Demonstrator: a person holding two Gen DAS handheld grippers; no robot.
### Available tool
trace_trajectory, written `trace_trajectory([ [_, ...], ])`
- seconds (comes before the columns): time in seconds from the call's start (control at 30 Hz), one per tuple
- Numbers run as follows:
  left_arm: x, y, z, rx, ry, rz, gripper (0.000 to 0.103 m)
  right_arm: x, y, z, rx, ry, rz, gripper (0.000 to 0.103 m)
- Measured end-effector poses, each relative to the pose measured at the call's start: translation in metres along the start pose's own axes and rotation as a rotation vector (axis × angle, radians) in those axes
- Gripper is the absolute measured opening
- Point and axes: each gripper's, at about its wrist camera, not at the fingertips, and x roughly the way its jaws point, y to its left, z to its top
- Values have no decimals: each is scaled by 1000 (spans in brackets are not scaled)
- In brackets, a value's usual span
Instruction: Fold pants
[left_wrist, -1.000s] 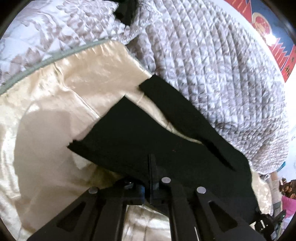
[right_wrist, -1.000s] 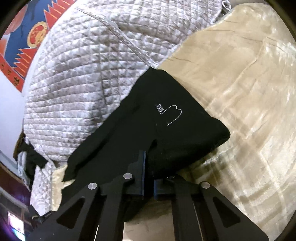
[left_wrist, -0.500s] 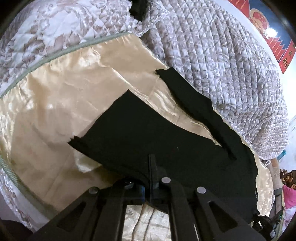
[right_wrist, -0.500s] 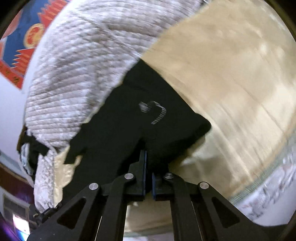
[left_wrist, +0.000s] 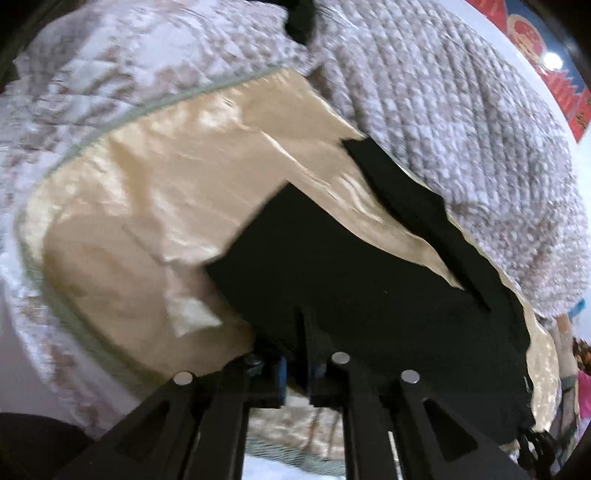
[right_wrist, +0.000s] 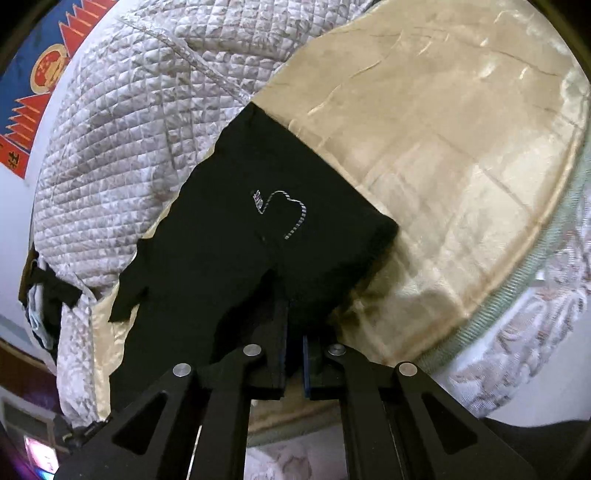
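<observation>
Both claws have slid across the bed since a second ago, dragging the black pants (left_wrist: 351, 280) with them, and now the jaws that were clamped tight are starting to part. We've got the left gripper (left_wrist: 303, 332) with a narrow gap opening up, the near edge of the cloth lying between its fingers; the right gripper (right_wrist: 291, 325) is easing open the same way, with the bunched edge at its tips. It's hard to tell whether the pads press on the cloth at all now, so we read this as the let-go.

Out from the tips, the pants lie spread on the cream satin sheet (left_wrist: 177, 192), the two legs running up toward the grey quilted blanket (left_wrist: 461, 122), one leg's edge right against it. The stitched white logo (right_wrist: 284, 214) faces up in the right view.

To do this well, we'd open fully before lifting, back straight out along the sheet so nothing snags, then check the legs lie flat.
</observation>
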Motion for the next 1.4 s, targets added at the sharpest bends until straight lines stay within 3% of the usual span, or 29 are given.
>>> trace_trajectory([
  [0.07,-9,4,2,-11,-32,62,14,-13,0,-2,-5,-37,-58,32],
  [0.2,-22,-9,9,30,-92,70,14,-45,10,-3,-70,-172,-166,33],
  [0.27,-19,-29,11,96,-98,28,22,-49,30,1,-172,-209,-158,33],
  [0.4,6,-72,12,226,-37,-70,29,-18,70,7,-372,-123,-109,33],
  [0.47,24,-85,11,298,-6,-61,29,3,82,6,-446,-79,-122,33],
  [0.53,42,-84,9,330,4,25,29,23,87,3,-493,-31,-127,33],
  [0.6,53,-67,7,306,14,96,27,35,82,1,-498,-9,-182,33],
  [0.67,46,-53,8,275,-2,43,27,35,67,3,-450,-24,-196,32],
  [0.7,40,-50,10,260,-22,52,27,32,65,5,-421,-34,-174,32],
  [0.8,29,-40,17,236,-87,138,30,10,65,13,-415,-181,-329,33],
  [0.87,27,-34,24,212,-86,137,30,2,62,19,-367,-197,-289,33],
  [0.97,26,-55,27,274,-88,95,30,11,76,25,-402,-172,-274,33],
  [1.07,35,-92,26,354,-41,4,30,30,99,26,-458,-101,-230,33],
  [1.27,71,-116,20,398,42,20,30,71,119,37,-532,-27,-201,33],
  [1.33,83,-111,18,389,69,80,30,78,113,37,-531,-11,-230,35],
  [1.4,83,-109,21,368,50,94,30,87,98,39,-496,19,-282,37],
])
